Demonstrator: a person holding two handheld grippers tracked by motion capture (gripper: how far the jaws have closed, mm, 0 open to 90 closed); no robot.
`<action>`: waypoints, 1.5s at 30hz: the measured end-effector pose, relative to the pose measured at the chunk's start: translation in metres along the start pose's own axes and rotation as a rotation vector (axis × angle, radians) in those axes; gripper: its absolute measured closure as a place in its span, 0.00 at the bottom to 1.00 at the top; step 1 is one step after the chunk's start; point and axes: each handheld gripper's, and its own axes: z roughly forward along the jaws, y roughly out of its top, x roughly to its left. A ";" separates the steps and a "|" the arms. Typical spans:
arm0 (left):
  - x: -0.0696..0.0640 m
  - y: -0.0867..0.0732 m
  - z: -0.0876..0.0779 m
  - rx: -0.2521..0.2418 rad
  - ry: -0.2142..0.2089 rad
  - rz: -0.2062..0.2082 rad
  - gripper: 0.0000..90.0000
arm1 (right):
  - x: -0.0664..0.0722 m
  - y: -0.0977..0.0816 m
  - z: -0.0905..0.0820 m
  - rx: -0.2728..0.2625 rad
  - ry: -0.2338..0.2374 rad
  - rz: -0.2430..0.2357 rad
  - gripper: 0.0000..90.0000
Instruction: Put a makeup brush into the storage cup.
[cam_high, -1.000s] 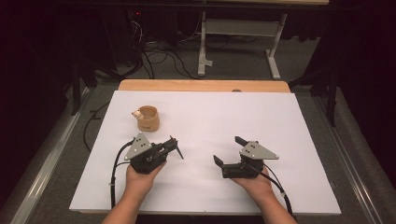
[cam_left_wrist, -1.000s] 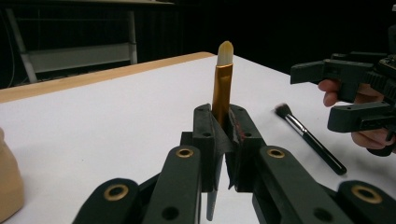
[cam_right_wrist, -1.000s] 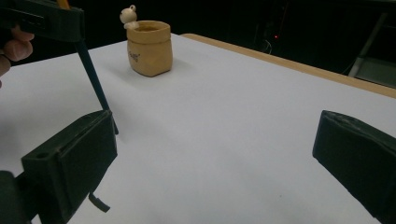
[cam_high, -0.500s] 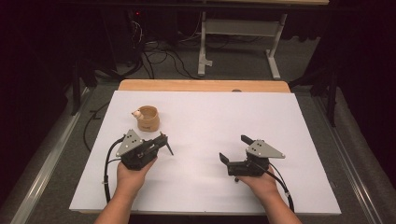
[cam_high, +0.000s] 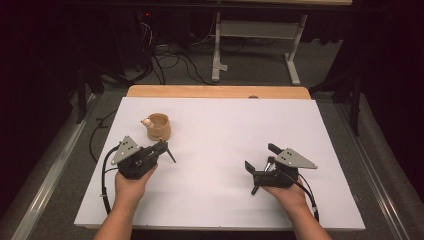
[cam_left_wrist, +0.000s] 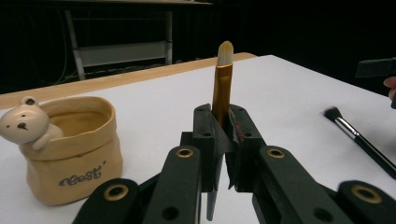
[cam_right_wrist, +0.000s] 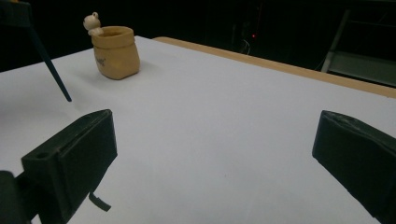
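The left gripper (cam_high: 161, 151) is clamped on a gold-handled brush (cam_left_wrist: 222, 84), and the tan bear pot (cam_high: 159, 126) is the landmark for the coming move. In the high view the pot stands just beyond the left gripper on the white table (cam_high: 320, 130), near it but apart, its mouth open upward. In the left gripper view the brush stands upright between the 2 closed jaws, bristle tip up, its long axis vertical, with the pot to its left. The left hand is far nearer the pot than the right. The right gripper (cam_high: 257, 174) stands well apart from the pot, jaws spread wide with nothing between them. A second, dark-handled brush (cam_left_wrist: 359, 137) lies flat on the table, on the far side of the held brush from the pot.
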 end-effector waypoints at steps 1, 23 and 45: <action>0.000 0.000 0.000 0.004 0.001 0.004 0.92 | -0.001 -0.001 -0.001 0.009 0.000 -0.008 0.01; 0.008 0.010 -0.011 -0.023 0.025 -0.016 0.92 | -0.008 -0.009 -0.009 -0.001 -0.028 0.002 0.02; 0.031 0.055 0.000 -0.080 0.149 -0.033 0.92 | -0.006 -0.009 -0.012 -0.014 -0.010 -0.023 0.02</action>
